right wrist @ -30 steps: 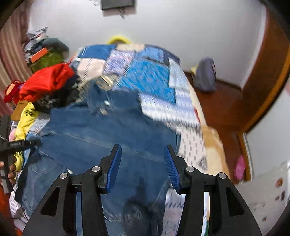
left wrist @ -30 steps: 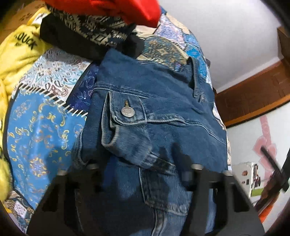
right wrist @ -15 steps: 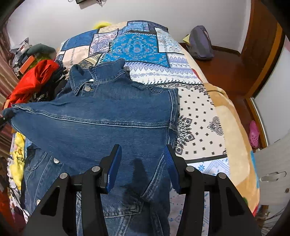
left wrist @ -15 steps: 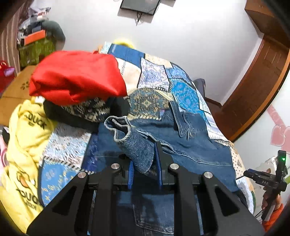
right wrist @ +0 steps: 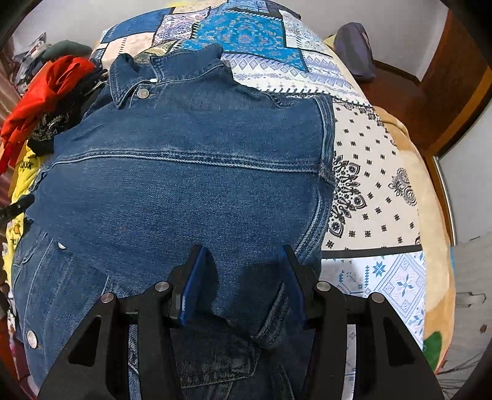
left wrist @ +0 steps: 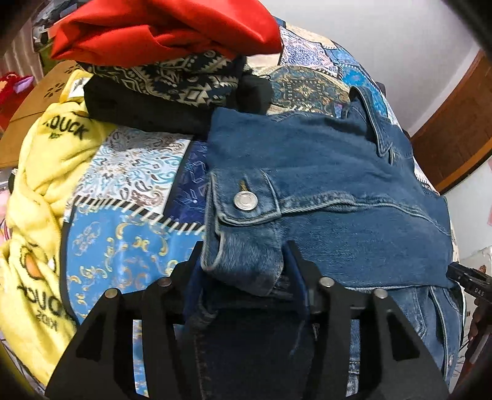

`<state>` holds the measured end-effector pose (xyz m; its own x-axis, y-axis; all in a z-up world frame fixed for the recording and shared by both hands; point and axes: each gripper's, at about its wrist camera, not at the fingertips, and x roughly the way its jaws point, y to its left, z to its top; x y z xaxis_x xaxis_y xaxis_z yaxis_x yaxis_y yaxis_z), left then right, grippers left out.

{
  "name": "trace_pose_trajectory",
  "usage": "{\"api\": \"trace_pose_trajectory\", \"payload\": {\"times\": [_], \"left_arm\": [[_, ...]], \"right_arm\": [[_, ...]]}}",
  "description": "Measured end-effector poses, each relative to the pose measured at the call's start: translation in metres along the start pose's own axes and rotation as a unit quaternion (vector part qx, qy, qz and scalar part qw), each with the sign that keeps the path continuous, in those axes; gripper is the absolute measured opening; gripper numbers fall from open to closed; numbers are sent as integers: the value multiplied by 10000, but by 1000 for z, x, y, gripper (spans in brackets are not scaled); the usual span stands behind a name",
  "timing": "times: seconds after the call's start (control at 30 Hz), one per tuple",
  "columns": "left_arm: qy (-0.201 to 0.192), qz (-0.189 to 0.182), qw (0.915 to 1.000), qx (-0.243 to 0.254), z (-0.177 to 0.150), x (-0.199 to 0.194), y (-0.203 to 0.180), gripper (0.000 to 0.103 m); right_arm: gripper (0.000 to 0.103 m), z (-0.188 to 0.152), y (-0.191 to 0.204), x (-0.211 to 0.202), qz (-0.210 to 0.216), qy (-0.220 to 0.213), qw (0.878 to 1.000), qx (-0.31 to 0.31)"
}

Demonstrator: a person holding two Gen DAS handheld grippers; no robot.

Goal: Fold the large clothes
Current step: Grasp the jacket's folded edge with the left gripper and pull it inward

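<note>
Jacket (right wrist: 184,172): lies flat on your bed (right wrist: 369,184), sleeve folded across so the bundle narrows.
Left gripper (left wrist: 243,270): spread, cuff (left wrist: 243,261) loose between its fingers.
Right gripper (right wrist: 243,277): released above the denim.

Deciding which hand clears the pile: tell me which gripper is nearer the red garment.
Left. The left gripper faces the red garment just past the sleeve cuff. The right gripper sits at the denim jacket's opposite side, the garment far off.

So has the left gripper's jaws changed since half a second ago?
Yes. The left gripper has opened, freeing the denim cuff, and dropped toward the patchwork bedspread.
</note>
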<state>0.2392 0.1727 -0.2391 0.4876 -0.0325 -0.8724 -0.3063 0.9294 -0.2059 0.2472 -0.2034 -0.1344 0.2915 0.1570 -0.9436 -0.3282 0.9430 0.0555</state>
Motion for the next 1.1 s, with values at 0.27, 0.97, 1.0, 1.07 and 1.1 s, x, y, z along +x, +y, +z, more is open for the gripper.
{"api": "trace_pose_trajectory", "payload": {"times": [0.27,0.97,1.0,1.07,1.1], "left_arm": [[-191,467,9978,420,15,-29,-1,68],[501,-1156,9880,-889,90,86,64,77],[466,-1225,9870,-933,91,88,66,77],[414,-1425,9844,-951,94,89,67,77],[430,-1493,9831,-968,95,91,67,77]], "right_arm": [[46,11,-10,-22,49,-363,9993,85],[46,82,-88,37,200,-188,9893,1432],[46,84,-89,42,233,-178,9888,1466],[46,89,-90,51,230,-199,9876,1542],[46,91,-90,54,231,-245,9871,1563]]}}
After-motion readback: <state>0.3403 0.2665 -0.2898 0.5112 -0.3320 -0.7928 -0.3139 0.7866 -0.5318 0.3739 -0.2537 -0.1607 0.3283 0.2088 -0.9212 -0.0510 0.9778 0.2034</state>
